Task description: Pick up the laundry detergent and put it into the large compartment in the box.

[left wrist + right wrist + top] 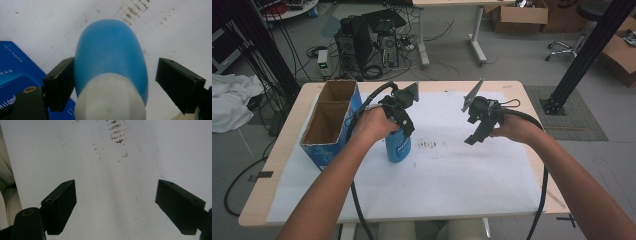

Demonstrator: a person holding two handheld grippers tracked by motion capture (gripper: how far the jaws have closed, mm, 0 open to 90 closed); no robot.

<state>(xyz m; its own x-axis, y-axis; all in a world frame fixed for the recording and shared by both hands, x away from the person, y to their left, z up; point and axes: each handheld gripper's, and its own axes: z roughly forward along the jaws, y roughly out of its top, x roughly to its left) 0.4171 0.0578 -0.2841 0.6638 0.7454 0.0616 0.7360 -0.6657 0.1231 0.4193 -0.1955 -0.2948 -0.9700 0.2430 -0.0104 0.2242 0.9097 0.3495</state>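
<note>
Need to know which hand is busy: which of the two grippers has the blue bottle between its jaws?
The left gripper: its open jaws straddle the blue bottle. The right gripper hangs open above bare paper.

White lettering is printed on the side of the blue bottle (398,147) in the high view, but it is too small and blurred to read. The blue box (15,75) in the left gripper view carries lines of white print along its face, likewise illegible at this sharpness. The brown marks on the white paper sheet (117,135) form rows of smudges, and it cannot be told whether they are characters.
</note>
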